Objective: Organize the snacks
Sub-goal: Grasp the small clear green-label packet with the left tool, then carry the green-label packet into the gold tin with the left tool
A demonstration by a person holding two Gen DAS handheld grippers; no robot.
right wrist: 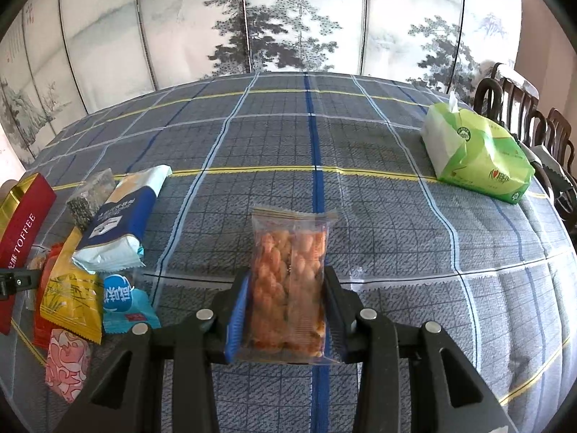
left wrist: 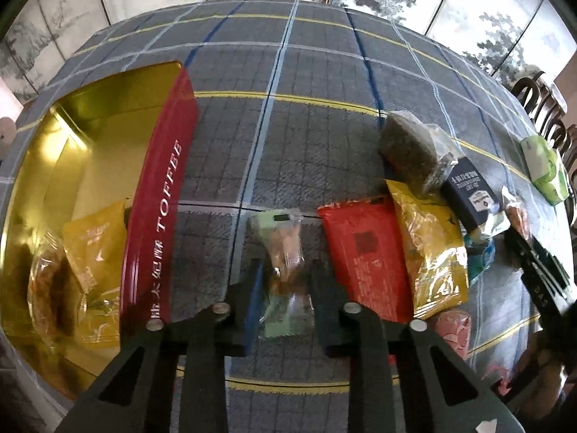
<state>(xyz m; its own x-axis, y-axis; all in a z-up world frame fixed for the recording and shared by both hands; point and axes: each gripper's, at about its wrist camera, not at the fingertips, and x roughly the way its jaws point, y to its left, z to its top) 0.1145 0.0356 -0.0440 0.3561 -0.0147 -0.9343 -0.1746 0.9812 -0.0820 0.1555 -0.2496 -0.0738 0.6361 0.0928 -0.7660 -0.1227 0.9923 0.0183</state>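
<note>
Partly hidden snacks

The red packet [left wrist: 364,256] is lying partly under the yellow packet [left wrist: 431,249]; the toffee tin [right wrist: 21,231] is being cut at the left edge.

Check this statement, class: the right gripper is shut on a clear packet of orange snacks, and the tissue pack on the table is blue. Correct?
Not quite. The right gripper is shut on the clear packet of orange snacks, but the tissue pack is green, as the right wrist view shows.
</note>
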